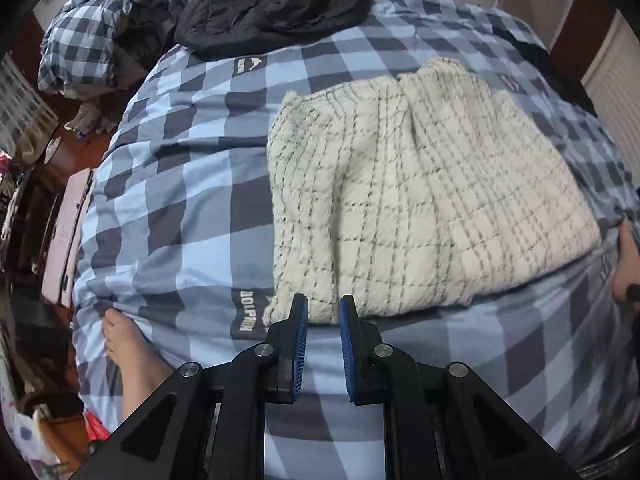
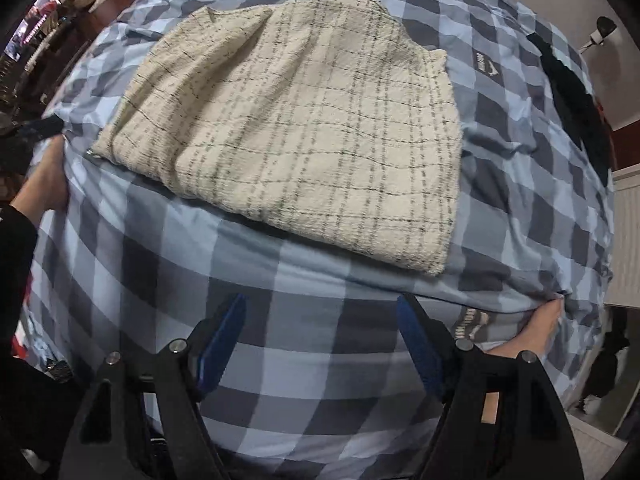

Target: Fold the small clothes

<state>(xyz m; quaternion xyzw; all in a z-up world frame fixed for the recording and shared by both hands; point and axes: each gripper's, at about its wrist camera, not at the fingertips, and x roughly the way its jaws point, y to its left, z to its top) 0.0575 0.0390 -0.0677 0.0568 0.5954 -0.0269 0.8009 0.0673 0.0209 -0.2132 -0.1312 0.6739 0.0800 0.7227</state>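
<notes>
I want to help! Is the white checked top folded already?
Partly folded: the cream checked garment lies flat on the bed, one layer doubled over another.

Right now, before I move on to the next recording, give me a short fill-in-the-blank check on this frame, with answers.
1. The cream garment with thin dark grid lines lies on a blue ____ bedspread.
2. Between the fingers of the right gripper there is ____.
3. At the far edge of the bed lies a heap of ____ clothing.
4. The word printed on the bedspread beside the left gripper reads ____.

Answers: checked; nothing; black; DOLPHIN
</notes>
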